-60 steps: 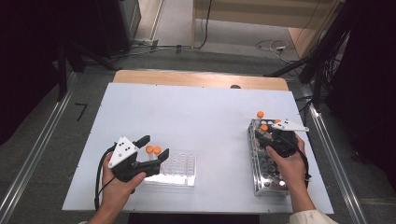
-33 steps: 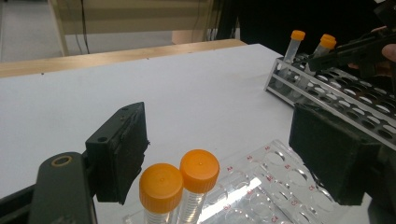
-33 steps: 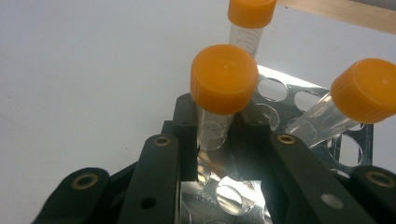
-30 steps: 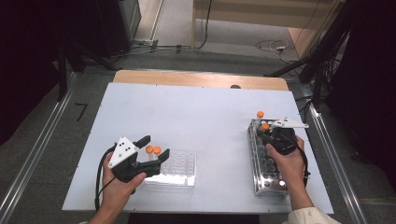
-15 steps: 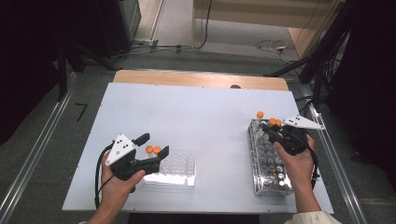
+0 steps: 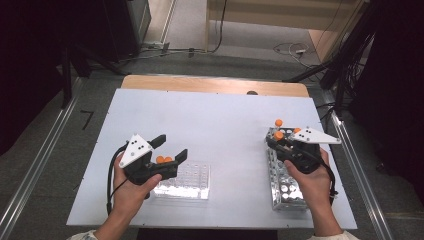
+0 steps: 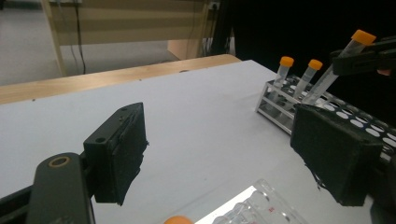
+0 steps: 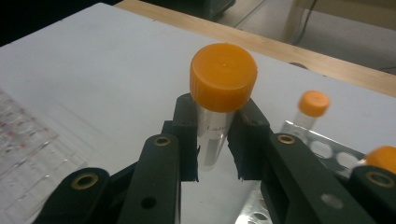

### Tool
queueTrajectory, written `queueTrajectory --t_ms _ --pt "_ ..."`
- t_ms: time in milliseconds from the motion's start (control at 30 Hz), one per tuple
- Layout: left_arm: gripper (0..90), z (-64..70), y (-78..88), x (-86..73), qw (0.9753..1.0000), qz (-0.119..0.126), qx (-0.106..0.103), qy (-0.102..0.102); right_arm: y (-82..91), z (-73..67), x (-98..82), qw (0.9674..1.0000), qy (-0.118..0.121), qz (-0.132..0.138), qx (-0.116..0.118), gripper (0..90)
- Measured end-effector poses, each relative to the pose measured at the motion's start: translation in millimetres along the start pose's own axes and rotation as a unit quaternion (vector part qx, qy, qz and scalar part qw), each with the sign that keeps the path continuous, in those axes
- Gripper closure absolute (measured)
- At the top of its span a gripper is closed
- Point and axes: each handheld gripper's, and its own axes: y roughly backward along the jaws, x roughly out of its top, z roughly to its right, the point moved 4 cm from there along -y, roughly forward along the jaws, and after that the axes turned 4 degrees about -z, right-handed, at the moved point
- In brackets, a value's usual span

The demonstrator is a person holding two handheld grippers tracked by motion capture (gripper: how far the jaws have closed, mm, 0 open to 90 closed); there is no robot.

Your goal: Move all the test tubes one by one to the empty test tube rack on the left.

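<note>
The right gripper [image 8: 212, 154] clamps a clear plastic tube with an orange screw cap [image 8: 215, 121] just above the perforated metal rack [image 6: 285, 180]. The left gripper [image 6: 169, 147] gapes empty over the clear plastic tray [image 6: 192, 180].

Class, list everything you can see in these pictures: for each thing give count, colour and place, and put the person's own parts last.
Table: one, white top with a wooden far edge, centre.
Tube rack: one, metal with round holes, table's right side.
Held tube: one, clear with orange cap, between the right tongs' pads.
Racked tubes: two, clear with orange caps, at the rack's far end.
Well plate: one, clear plastic, near left, by the left tongs.
Left tongs: one, black, open.
Right tongs: one, black, shut on the held tube above the rack.
Hands: two, entering from the near edge.
</note>
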Motion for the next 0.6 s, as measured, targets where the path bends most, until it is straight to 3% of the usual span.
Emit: queueTrajectory --t_ms 367,600 --pt "20.7 34.2 -18.3 18.7 0.9989 0.009 -0.042 -0.020 -12.0 -47.1 7.6 0.9970 0.046 -0.017 0.059 71.8" --pt "21.7 43.9 -25.3 21.1 0.9980 0.011 -0.056 -0.027 -23.2 -72.3 10.1 0.9936 0.068 -0.025 0.087 71.8"
